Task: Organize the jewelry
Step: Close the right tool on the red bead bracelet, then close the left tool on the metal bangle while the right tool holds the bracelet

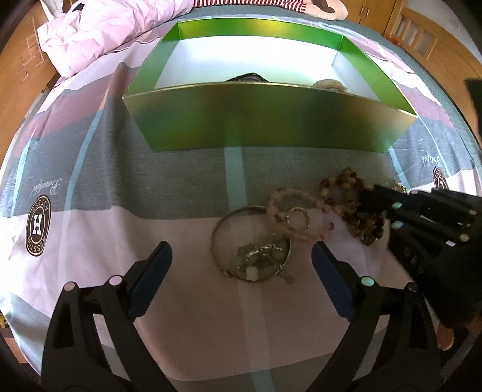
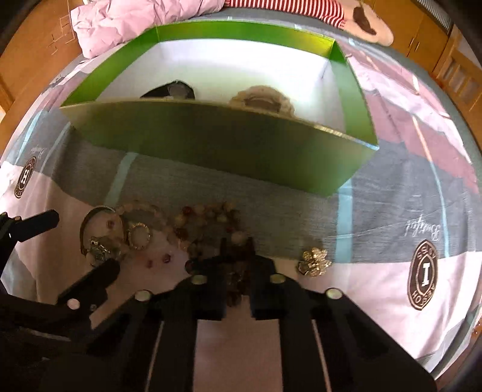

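Jewelry lies on the bedsheet in front of a green box [image 1: 265, 120]. A metal bangle [image 1: 214, 241] rings a green-stone chain [image 1: 262, 256]. A pink bead bracelet [image 1: 280, 196] and a small ring [image 1: 298, 215] lie across the bangle's upper right rim. My left gripper [image 1: 241, 250] stands open, straddling the bangle just above the sheet. My right gripper [image 2: 236, 250] is shut on the brown bead bracelet [image 2: 208, 220], with beads showing between its fingers. From the left wrist view the right gripper [image 1: 381, 208] comes in from the right onto that bracelet [image 1: 340, 187]. A gold brooch [image 2: 314, 260] lies right of it.
The box holds a dark item [image 2: 174, 89] and a cream item [image 2: 262, 98] behind its near wall. A pink quilt [image 1: 99, 33] and a striped plush toy [image 2: 331, 12] lie beyond the box. Wooden furniture [image 2: 452, 60] surrounds the bed.
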